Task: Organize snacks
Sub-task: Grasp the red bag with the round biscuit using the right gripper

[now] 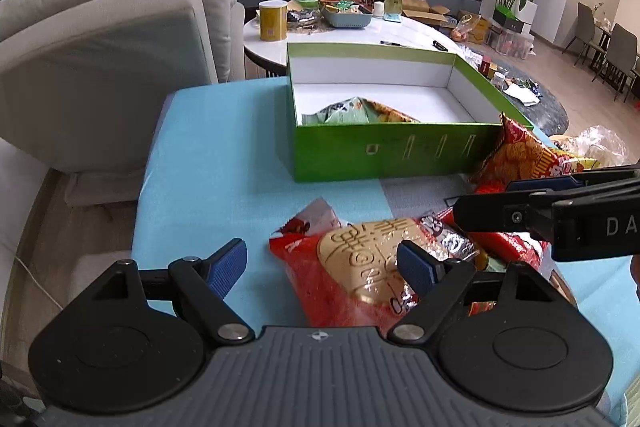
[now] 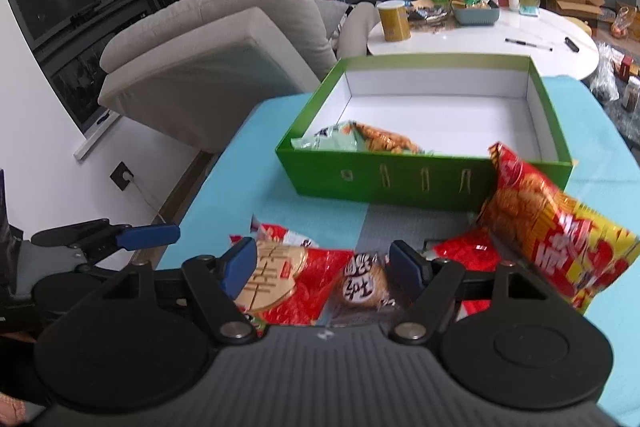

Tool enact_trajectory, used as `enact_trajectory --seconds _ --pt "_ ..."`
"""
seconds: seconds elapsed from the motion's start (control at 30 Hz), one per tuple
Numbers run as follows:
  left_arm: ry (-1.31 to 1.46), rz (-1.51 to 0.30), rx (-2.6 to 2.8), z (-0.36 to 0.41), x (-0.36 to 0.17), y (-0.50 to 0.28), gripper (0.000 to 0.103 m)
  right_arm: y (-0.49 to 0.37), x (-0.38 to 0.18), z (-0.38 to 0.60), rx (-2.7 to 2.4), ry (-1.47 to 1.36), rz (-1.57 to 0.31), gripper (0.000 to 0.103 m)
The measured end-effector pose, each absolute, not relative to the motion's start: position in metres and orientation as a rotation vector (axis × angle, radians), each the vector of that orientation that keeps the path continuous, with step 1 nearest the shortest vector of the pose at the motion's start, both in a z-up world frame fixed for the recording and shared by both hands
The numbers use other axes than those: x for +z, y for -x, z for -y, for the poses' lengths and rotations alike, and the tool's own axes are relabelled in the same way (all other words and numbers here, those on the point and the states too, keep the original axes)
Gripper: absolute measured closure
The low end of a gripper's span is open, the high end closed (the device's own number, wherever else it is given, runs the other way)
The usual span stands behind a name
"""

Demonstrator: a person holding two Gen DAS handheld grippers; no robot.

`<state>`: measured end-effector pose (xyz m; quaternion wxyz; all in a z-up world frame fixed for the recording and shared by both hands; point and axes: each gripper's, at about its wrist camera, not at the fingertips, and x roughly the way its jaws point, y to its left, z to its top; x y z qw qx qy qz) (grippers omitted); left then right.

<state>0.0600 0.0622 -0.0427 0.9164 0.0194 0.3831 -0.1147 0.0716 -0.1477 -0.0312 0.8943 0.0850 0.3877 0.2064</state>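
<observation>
1. My left gripper [image 1: 322, 269] has its jaws standing wide apart with nothing between the pads; it hovers over the near left end of the red cracker bag [image 1: 360, 267].
2. My right gripper [image 2: 324, 263] is also spread, empty, above the small brown-wrapped cake [image 2: 366, 287] that lies beside the cracker bag on the blue tablecloth [image 2: 224, 195].
3. The green box [image 2: 400, 183] sits farther back on the cloth, lid off. One pale green snack bag [image 2: 340, 137] already lies in its near left corner; the rest of the white floor is bare.
4. A red and yellow puffed snack bag [image 2: 552, 227] leans against the box's near right corner, outside it.
5. I judge all these packs light, crinkly and slippery, with air inside; the crackers would crush under a hard squeeze.
6. I would take the cracker bag by its flat sealed edge [image 1: 308, 223], not across the round cracker, and close gently.
7. The leaning bag looks best pinched at its top seam, since the puffed middle may slide out of the pads.
</observation>
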Motion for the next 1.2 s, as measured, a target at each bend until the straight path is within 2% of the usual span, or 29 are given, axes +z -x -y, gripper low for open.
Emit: enact_trajectory --seconds 1.2 --pt "0.060 -0.860 -0.377 -0.066 -0.057 -0.049 0.021 -0.086 -0.068 0.138 0.456 -0.303 -0.986 0.025"
